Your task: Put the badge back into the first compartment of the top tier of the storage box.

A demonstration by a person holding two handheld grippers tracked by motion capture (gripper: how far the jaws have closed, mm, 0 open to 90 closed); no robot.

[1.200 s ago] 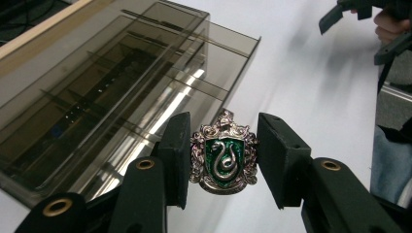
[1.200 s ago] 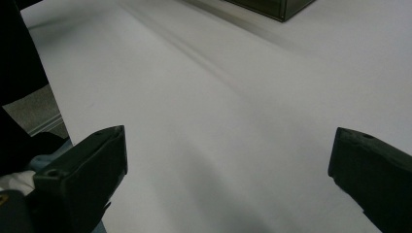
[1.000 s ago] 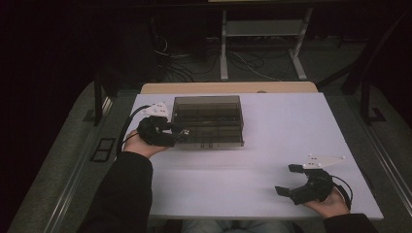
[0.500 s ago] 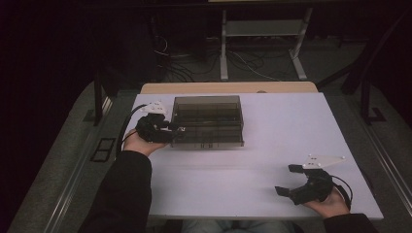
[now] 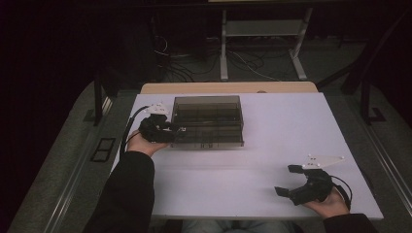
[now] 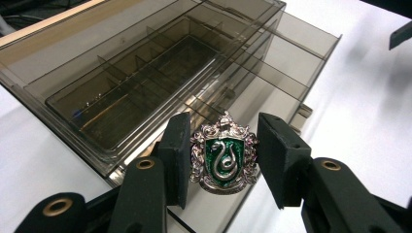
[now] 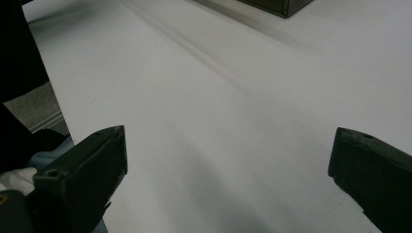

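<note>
Smoky plastic makes up the box (image 5: 208, 121), a shallow organiser cut into small compartments by thin dividers, standing at the far left of the white worktop (image 5: 272, 145). The left gripper (image 6: 222, 160) has its jaws pinching a badge (image 6: 223, 154) by its two side edges, and holds it over the near left corner of the box, above the rim rather than inside any compartment. In the high view that gripper (image 5: 165, 130) sits right against the left end of the box.

So the pick-up looks done: the badge is off the worktop and carried to the box. What seems left is the last lowering into one of the compartments, the release, and the withdrawal. Which compartment is meant I cannot tell; those I can see through the tinted walls look empty, though the dark plastic hides much.

The badge is a small crest of silvery metal with an ornate scrolled border, a pointed top and a shield-shaped middle of glossy green enamel bearing a coiled silver snake. It stands upright between the jaws, face toward the camera, level and not tilted. It looks rigid and thin, so the grip on its edges is narrow and could slip if the piece twists.

The right gripper (image 5: 305, 183) rests at the near right of the worktop, well apart from the box, its jaws spread wide with nothing between them but bare white surface.
</note>
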